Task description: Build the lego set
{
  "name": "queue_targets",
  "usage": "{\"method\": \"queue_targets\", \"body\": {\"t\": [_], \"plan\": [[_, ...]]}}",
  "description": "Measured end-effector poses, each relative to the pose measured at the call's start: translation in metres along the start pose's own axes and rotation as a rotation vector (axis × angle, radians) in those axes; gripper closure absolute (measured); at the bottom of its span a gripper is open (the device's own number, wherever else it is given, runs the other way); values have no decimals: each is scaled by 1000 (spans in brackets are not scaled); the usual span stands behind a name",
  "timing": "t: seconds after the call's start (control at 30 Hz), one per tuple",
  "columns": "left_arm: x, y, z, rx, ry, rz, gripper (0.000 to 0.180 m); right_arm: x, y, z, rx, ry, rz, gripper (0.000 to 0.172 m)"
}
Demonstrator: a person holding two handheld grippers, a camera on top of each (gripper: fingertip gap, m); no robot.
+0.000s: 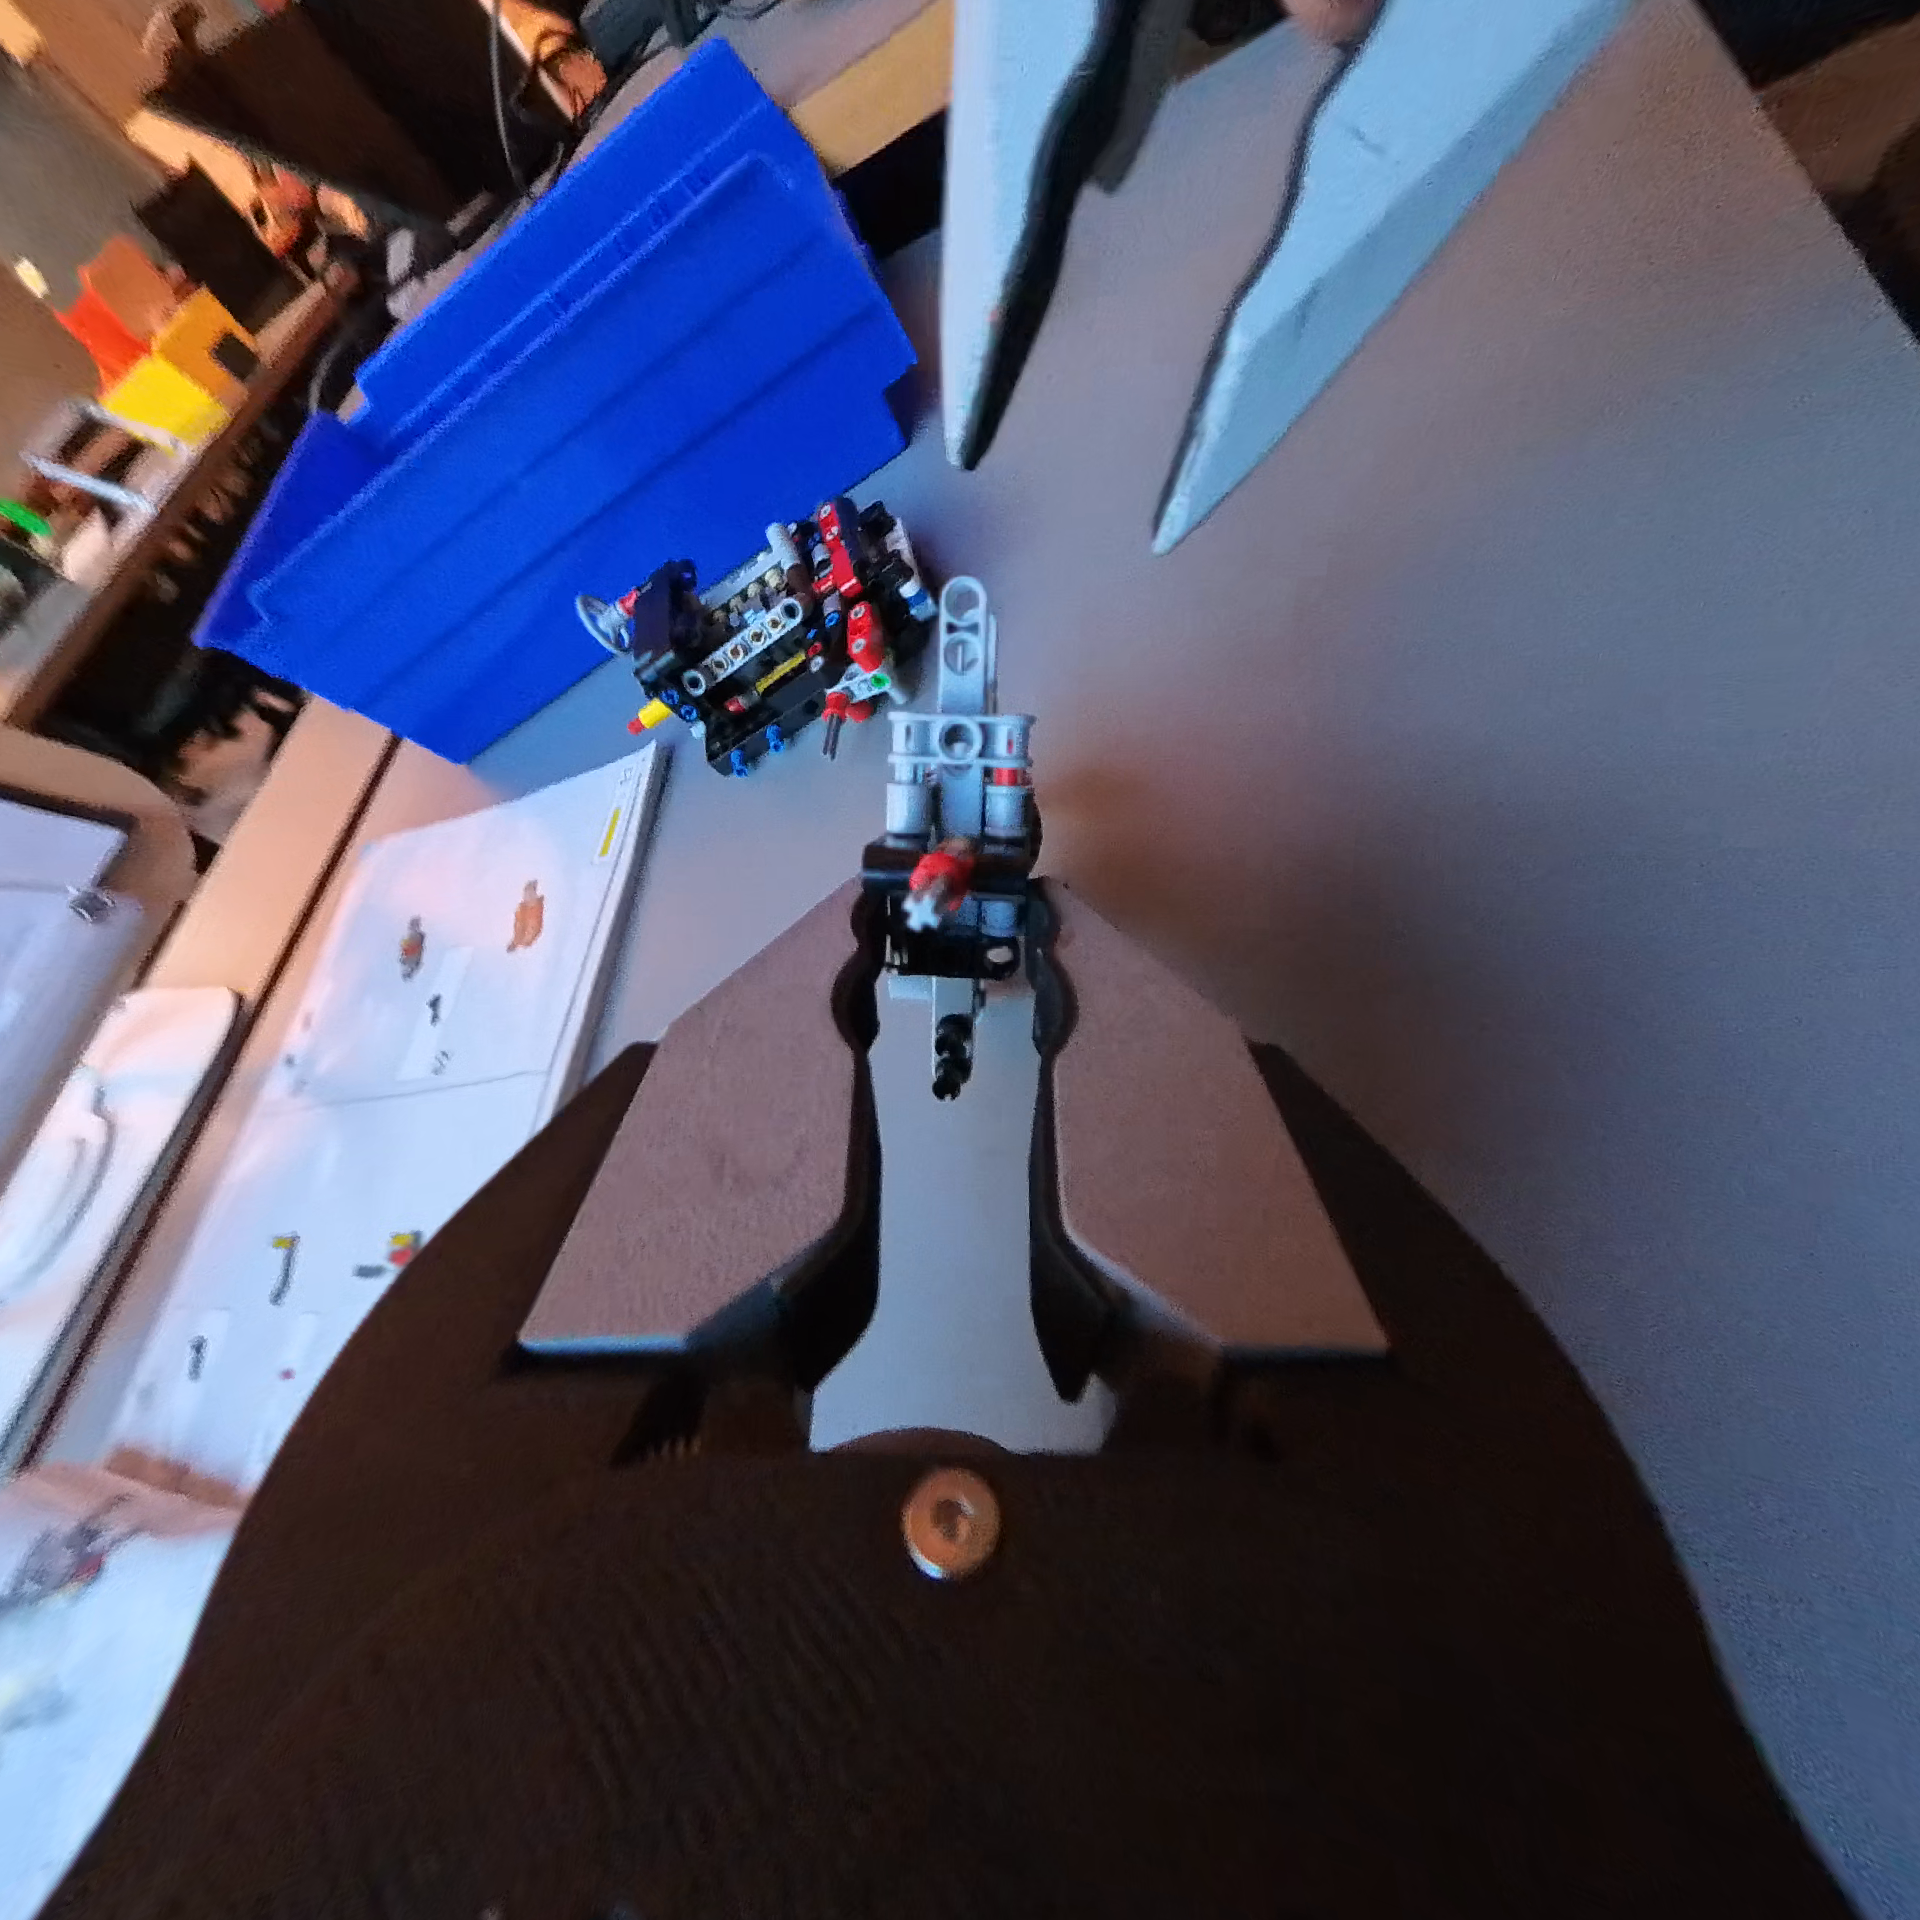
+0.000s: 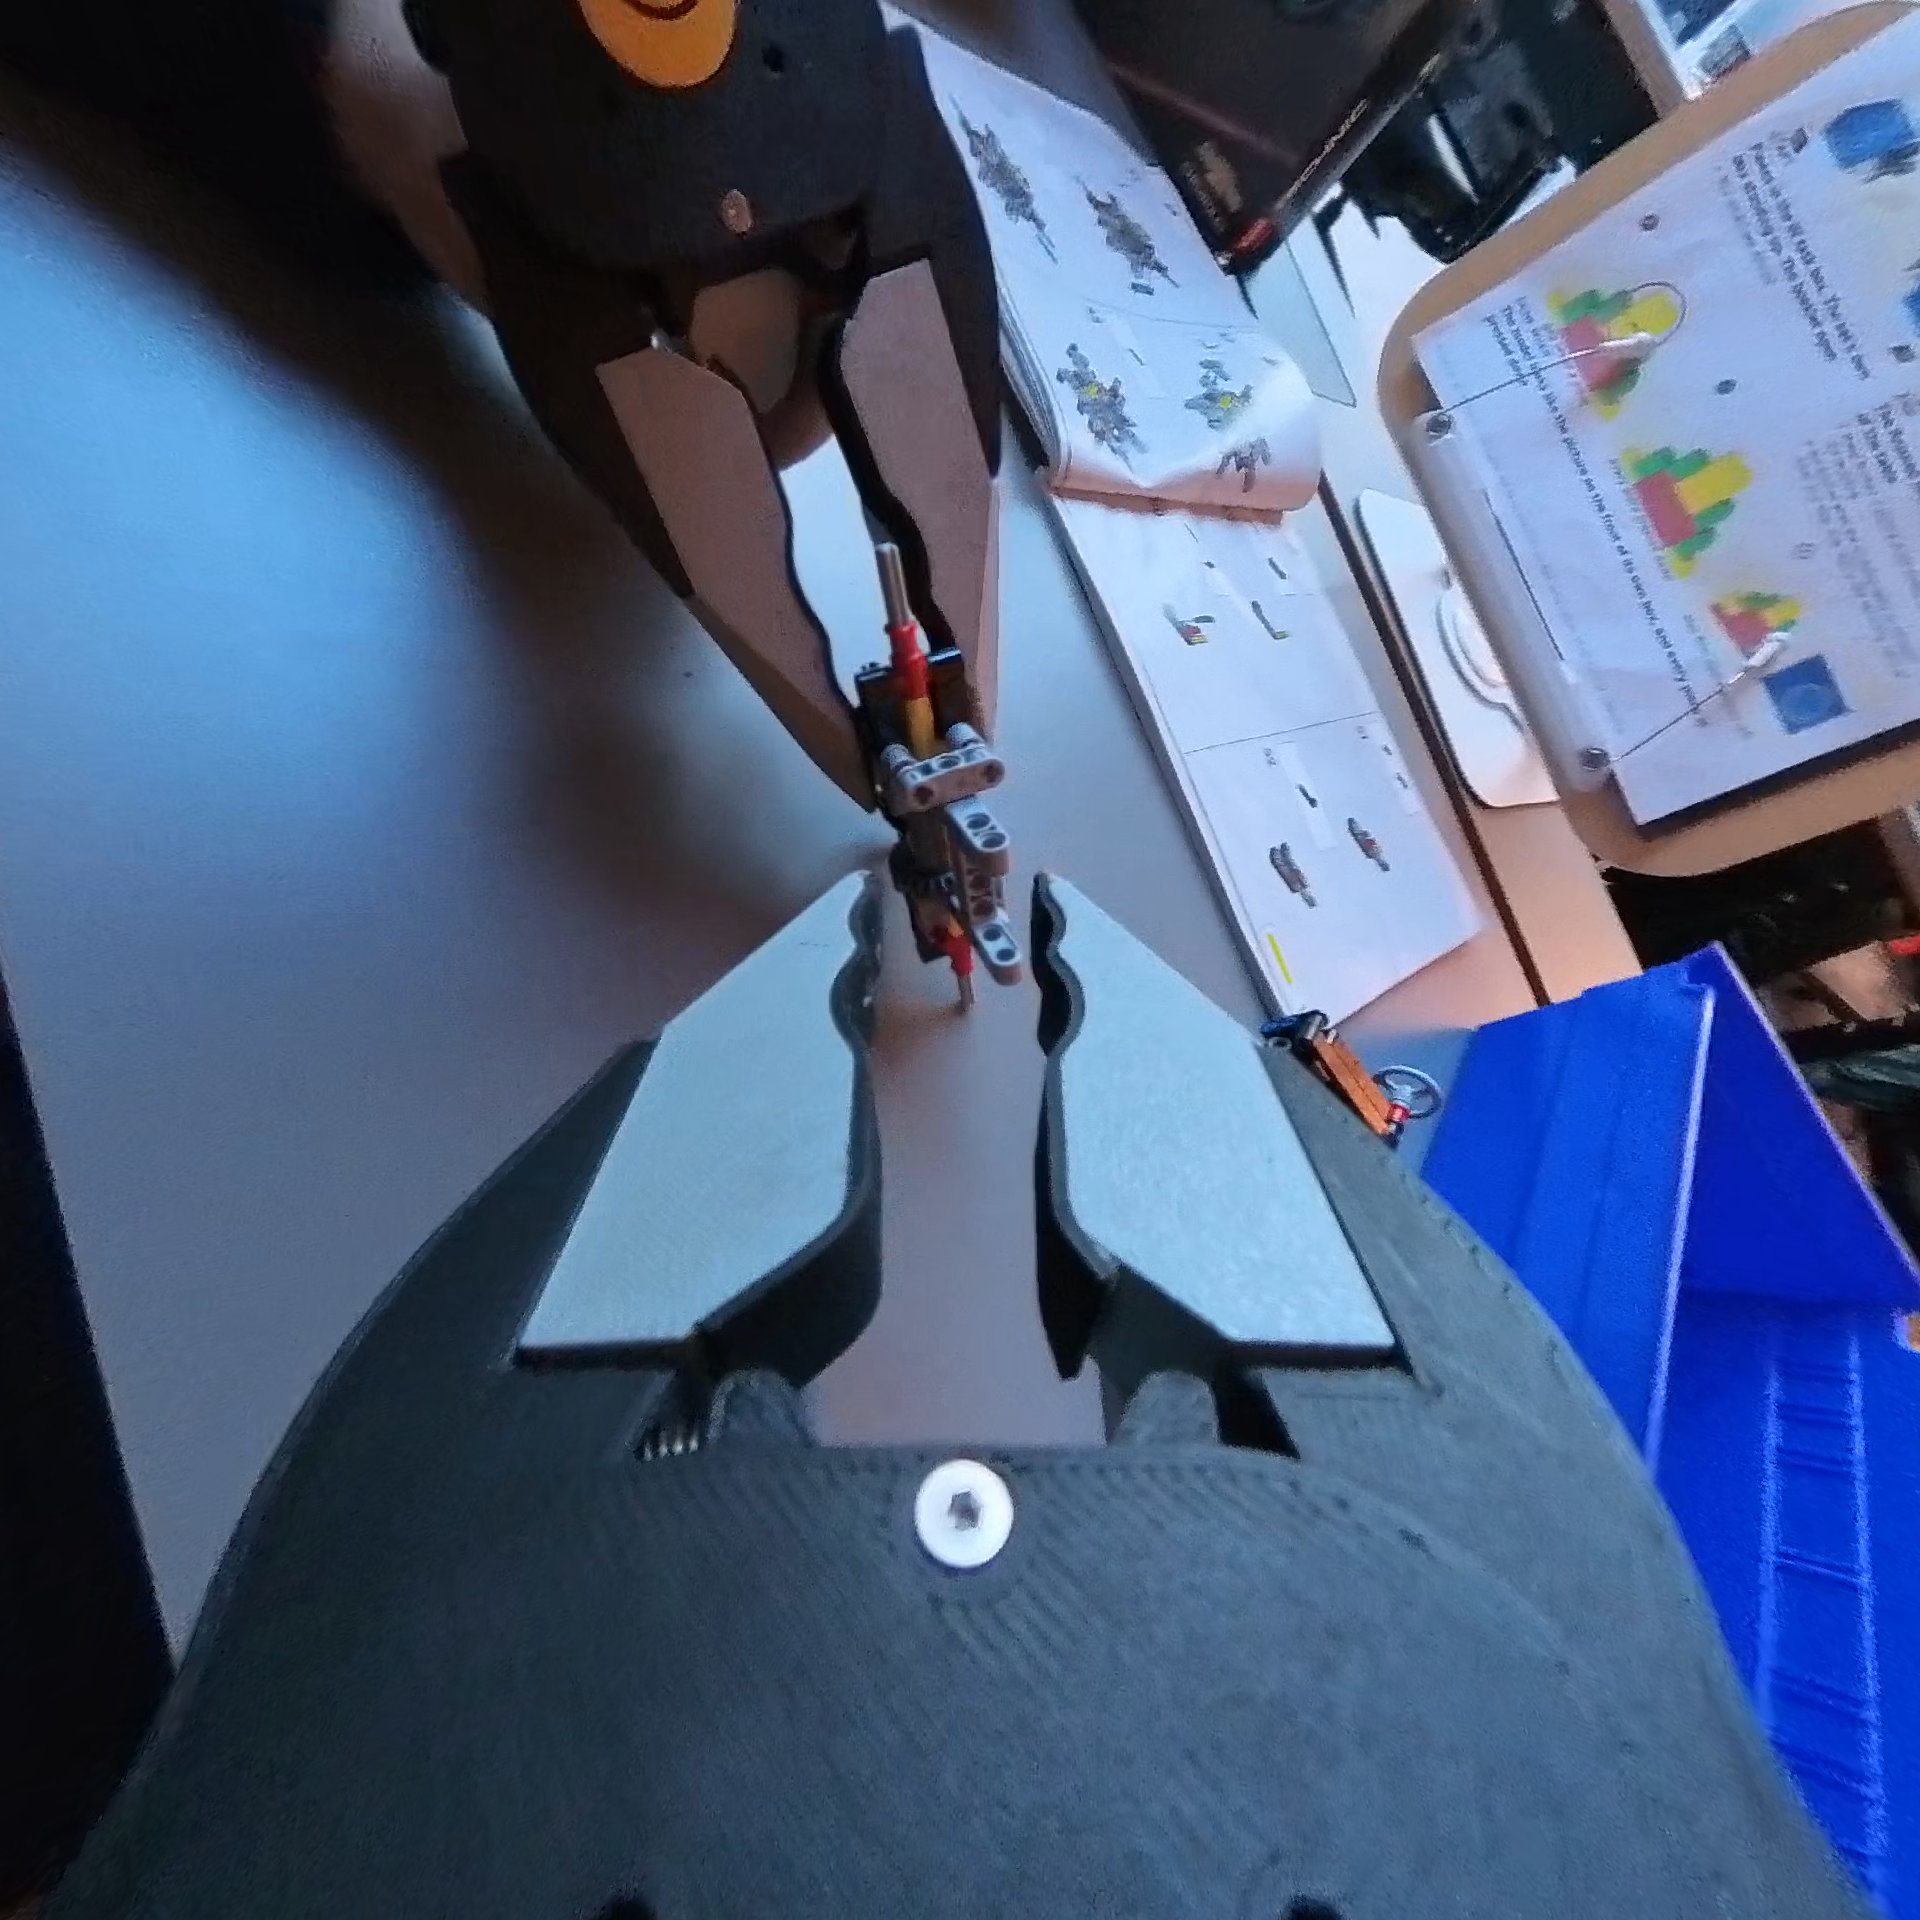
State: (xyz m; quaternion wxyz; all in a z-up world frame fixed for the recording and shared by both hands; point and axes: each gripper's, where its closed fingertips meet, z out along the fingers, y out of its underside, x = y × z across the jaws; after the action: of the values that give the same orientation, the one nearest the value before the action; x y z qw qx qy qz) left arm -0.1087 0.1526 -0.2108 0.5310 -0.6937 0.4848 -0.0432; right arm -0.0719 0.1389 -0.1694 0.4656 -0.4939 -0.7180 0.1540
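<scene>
Fingers of our left gripper (image 1: 951,914) are clamping a small toy brick build (image 1: 961,821) of black, grey and red parts, both pads pressing on its black base, and we are holding it above the table (image 1: 1455,935). Its grey end is sticking out past the fingertips, with a red pin on top. In the right wrist view the same build (image 2: 940,821) is reaching from the left gripper (image 2: 914,727) toward our right gripper (image 2: 951,914), whose fingers are standing apart; the build's lower end is sitting between their tips, and a gap is showing on each side, so the right one is gripping nothing. In the left wrist view the right gripper's pale fingers (image 1: 1278,343) are hanging beyond the build. Just left of the held piece, a larger brick model (image 1: 769,644) is lying on the table beside a blue bin (image 1: 582,395). An open instruction booklet (image 1: 416,1039) is lying nearer us, to the left
</scene>
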Motion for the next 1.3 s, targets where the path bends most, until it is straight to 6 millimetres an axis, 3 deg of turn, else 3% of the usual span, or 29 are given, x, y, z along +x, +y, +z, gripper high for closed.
{"method": "queue_targets", "body": {"t": [0.27,0.5,0.8,0.9,1.0,1.17,1.3], "plan": [[14,-9,0,34,21,124,156,-12,-4,14,-75,-70,-190,143],[22,-13,-1,44,45,123,157,-20,-2,22,-107,-80,-258,150],[18,-19,-10,116,105,7,154,-16,0,12,24,-122,-87,150],[25,-26,-13,169,186,-57,152,-18,-1,9,92,-144,-22,151],[29,-13,-4,94,221,-91,145,-18,-2,8,127,-162,29,151],[30,-18,-6,132,240,-97,159,-20,-9,4,187,-187,83,151],[31,-22,-9,158,258,-117,160,-20,-10,1,202,-195,113,151]]}}
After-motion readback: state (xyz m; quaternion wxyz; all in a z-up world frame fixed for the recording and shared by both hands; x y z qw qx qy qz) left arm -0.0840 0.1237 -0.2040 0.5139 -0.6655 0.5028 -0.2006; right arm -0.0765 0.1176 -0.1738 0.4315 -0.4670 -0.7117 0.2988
